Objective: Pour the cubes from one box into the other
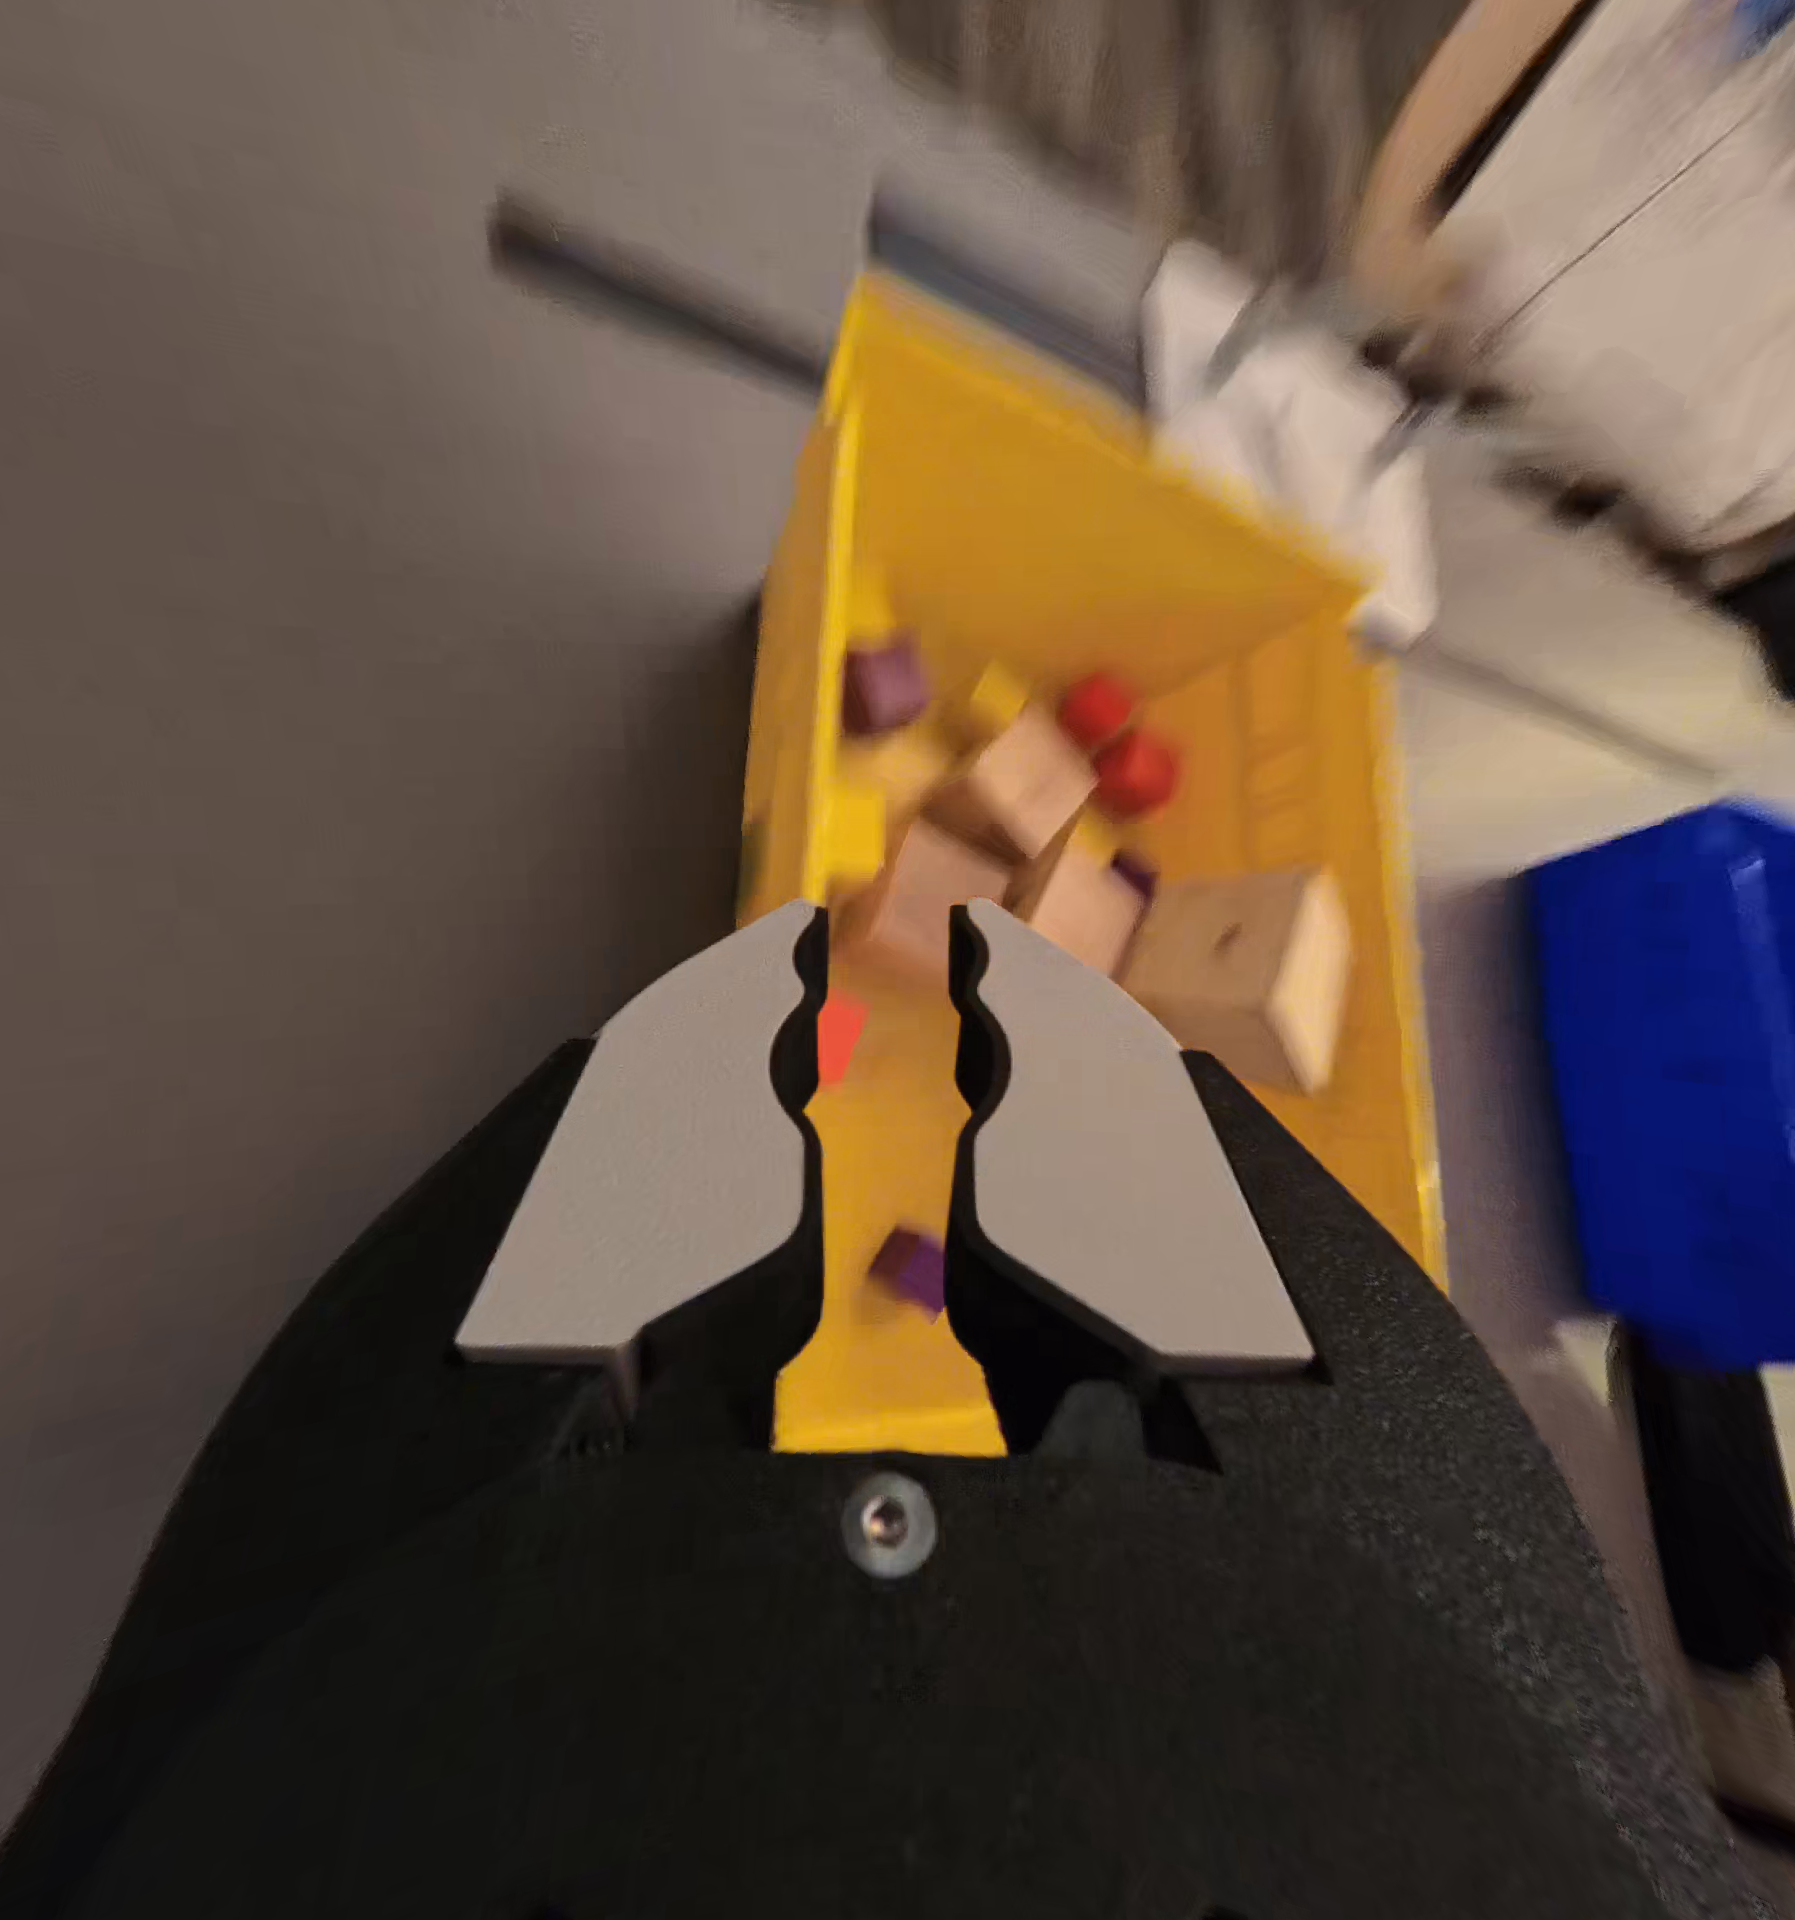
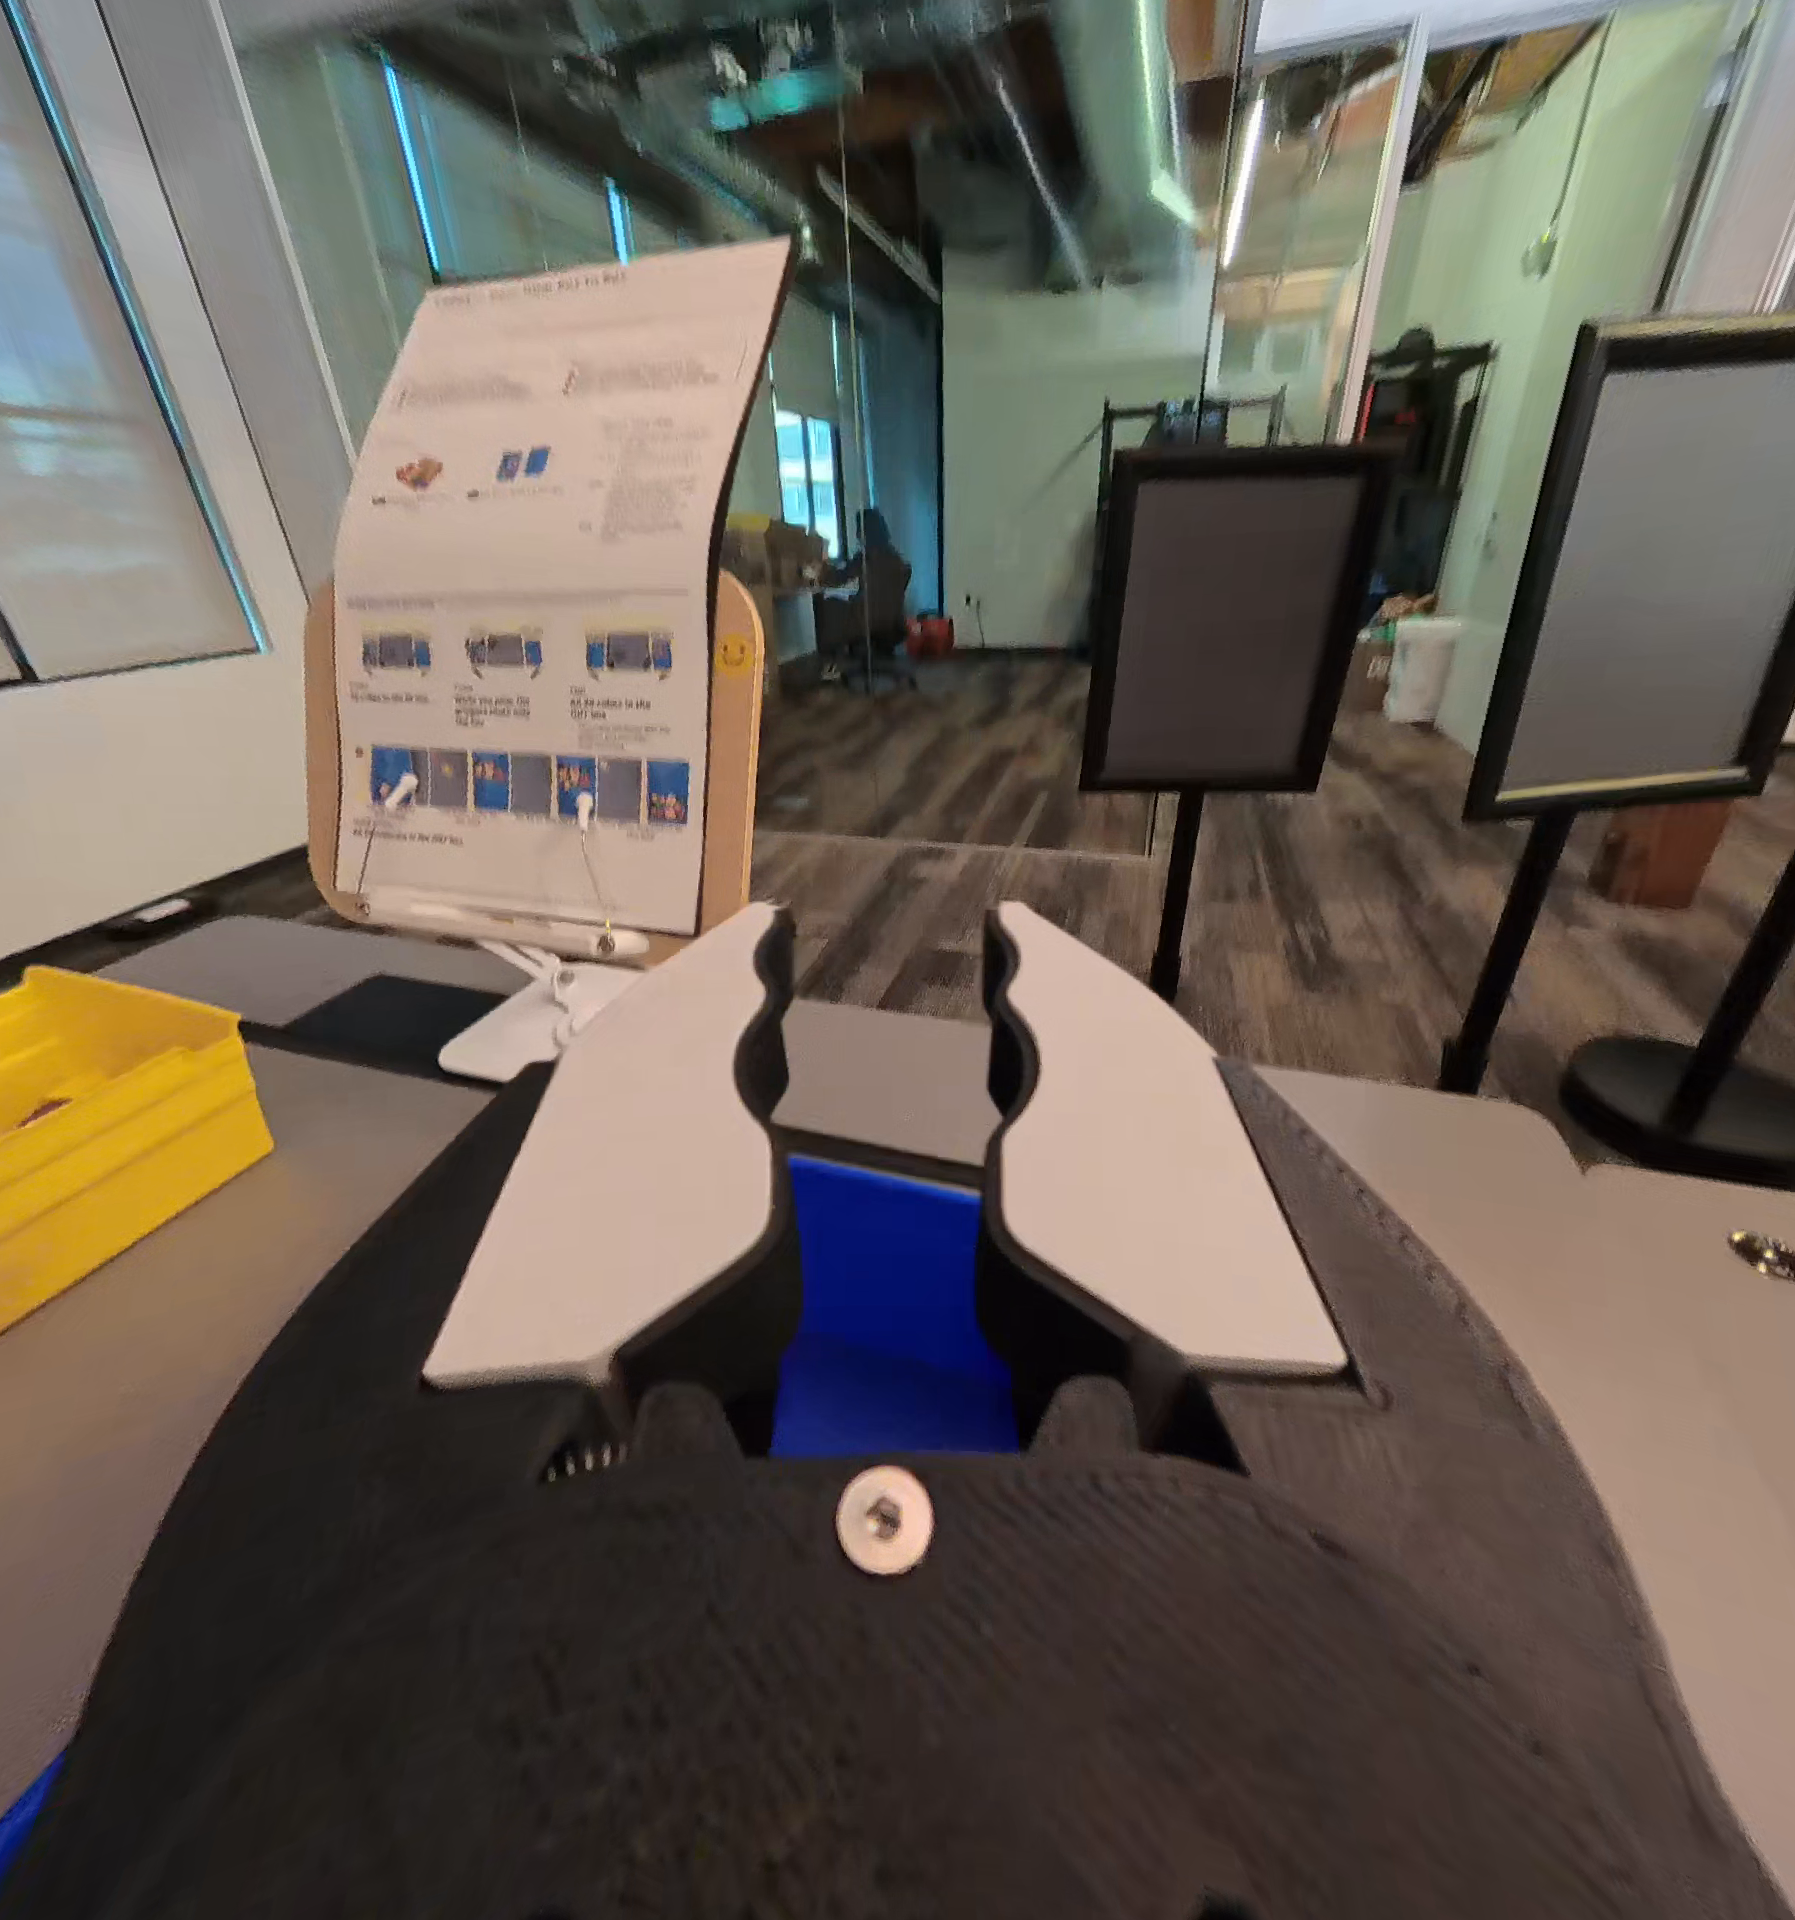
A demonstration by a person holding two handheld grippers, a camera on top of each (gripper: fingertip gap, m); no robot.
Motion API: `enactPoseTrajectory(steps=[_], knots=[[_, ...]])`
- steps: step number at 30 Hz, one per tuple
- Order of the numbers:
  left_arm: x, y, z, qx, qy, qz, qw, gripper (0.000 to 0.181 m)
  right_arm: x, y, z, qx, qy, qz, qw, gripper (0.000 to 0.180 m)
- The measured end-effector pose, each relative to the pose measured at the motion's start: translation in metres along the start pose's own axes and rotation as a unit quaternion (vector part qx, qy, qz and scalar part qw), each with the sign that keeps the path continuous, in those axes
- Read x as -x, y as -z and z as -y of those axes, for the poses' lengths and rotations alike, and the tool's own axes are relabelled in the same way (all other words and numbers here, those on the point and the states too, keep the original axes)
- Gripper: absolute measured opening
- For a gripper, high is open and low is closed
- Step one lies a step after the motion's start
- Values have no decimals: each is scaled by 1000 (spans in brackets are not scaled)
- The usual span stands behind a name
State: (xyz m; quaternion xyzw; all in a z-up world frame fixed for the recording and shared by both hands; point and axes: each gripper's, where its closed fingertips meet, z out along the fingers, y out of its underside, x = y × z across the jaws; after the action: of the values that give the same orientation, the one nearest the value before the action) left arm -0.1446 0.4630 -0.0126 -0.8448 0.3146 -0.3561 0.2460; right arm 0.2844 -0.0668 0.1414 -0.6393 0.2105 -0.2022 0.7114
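The left gripper (image 1: 888,920) clamps the near wall of one yellow plastic box (image 1: 1059,540), holding roughly four plain wooden cubes (image 1: 1241,977), two red, three purple. Right of it, one blue plastic box (image 1: 1693,1081); the right gripper (image 2: 888,925) grips its wall.

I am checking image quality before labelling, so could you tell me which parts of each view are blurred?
Left wrist view: yellow box, cubes and blue box are motion-smeared; the left gripper is sharp. Right wrist view: mostly crisp, with mild blur on the instruction sheet and wide-angle bending at the edges.
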Motion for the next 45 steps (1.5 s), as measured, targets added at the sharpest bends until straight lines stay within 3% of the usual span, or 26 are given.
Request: enactPoseTrajectory(steps=[5, 10, 13, 18, 23, 28, 31, 37, 42, 45], knots=[[-119, 69, 69, -208, -158, -91, 961, 22, 12, -22, 7, 12, -13, 24, 1000, 49], [-225, 81, 67, -340, -310, -136, 878, 22, 48, -32, -2, -16, 83, 38, 996, 37], [-250, 67, 60, -366, -321, -148, 861, 18, 56, -43, -18, 28, 110, 32, 993, 49], [-237, 35, 55, -327, -324, -140, 877, 26, 78, -41, 4, -47, 84, 66, 993, 64], [-199, 38, 66, -334, -355, -61, 871, 36, 100, -33, 16, -74, 74, 100, 989, 67], [-207, 50, 66, -348, -311, -149, 871, 53, 132, -40, 6, -44, 77, 131, 987, 68], [-206, 39, 65, -332, -295, -161, 881, 62, 145, -48, -5, -30, 102, 118, 987, 60], [-215, 15, 62, -327, -362, -91, 868, 56, 162, -60, -17, -31, 159, 108, 981, 45], [-221, -1, 59, -340, -436, -2, 833, 47, 170, -59, -18, -49, 130, 152, 979, 46], [-216, -15, 56, -315, -452, 36, 834, 51, 164, -59, -19, -37, 132, 147, 980, 51]])
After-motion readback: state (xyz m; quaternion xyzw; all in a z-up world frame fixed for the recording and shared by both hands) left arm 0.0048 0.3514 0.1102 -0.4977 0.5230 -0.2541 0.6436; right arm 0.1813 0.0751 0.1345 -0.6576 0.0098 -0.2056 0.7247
